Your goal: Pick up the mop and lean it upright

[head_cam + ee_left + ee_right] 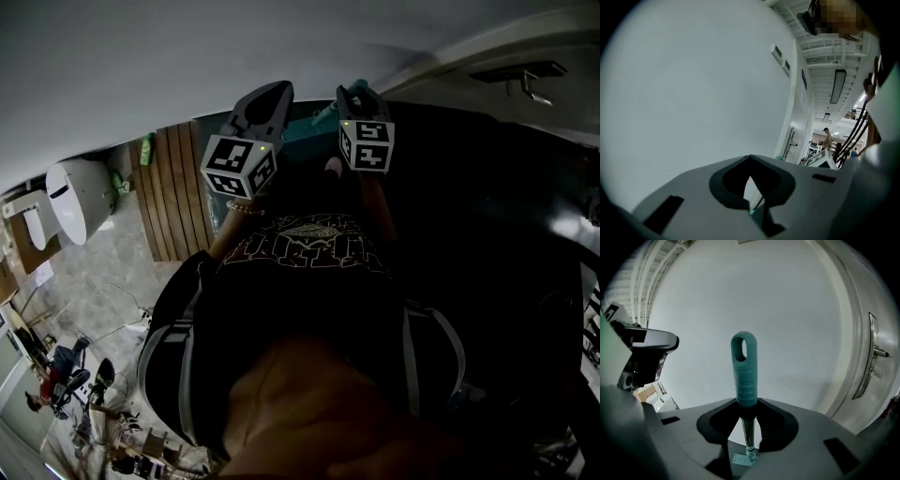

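Observation:
The mop stands upright against the white wall. Its teal handle [744, 376] with a hang hole rises straight above my right gripper [745, 427], and the thin pole runs down through the gap between the jaws to the mop head [740, 459] on the floor. Those jaws stand apart, and no pad visibly presses the pole. My left gripper [751, 187] also shows a gap, with a slice of the pole [758, 204] behind it. In the head view both grippers, left [267, 98] and right [354, 94], are raised side by side toward the wall, the teal handle [314, 122] between them.
A white door with a metal lever [876, 357] is to the right of the mop. A toilet [80, 197] and a wooden slat panel [178, 187] lie to the left. A person [827, 138] stands far off down the room.

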A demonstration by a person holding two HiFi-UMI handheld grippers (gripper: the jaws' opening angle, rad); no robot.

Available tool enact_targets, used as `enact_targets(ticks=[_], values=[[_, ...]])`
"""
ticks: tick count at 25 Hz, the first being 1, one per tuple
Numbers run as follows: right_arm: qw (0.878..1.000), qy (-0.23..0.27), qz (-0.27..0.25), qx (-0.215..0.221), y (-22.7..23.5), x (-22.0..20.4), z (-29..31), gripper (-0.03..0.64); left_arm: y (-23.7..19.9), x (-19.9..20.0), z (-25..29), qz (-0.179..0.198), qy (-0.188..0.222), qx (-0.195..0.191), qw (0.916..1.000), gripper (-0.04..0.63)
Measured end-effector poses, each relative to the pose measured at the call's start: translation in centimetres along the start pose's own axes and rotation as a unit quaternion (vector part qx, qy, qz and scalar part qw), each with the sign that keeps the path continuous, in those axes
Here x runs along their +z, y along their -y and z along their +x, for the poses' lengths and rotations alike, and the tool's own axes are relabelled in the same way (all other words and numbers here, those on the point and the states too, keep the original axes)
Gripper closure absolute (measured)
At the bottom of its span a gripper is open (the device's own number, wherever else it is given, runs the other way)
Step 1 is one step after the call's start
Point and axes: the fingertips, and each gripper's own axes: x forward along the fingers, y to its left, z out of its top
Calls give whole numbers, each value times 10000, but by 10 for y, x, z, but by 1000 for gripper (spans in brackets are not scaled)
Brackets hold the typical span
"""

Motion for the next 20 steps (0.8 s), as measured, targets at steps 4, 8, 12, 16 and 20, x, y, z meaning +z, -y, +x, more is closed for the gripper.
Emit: enact_targets(ticks=[4, 8, 12, 16, 20], values=[[10000, 9, -19, 24, -1, 10, 15, 494, -9, 4, -6, -17, 54, 107, 9999, 558], [10000, 40, -23, 67, -2, 19, 29, 494, -19, 9, -11, -43, 115, 238, 9996, 558], [9999, 30, -27, 96, 1, 26, 43, 494, -27, 11, -10, -78, 149, 311, 9994, 558], [9999, 35, -18, 125, 1, 32, 53, 494, -34, 14, -9, -94, 161, 346, 9992, 558], [9999, 37, -22, 143, 0, 38, 62, 494, -40, 17, -8, -135, 185, 376, 9990, 558]])
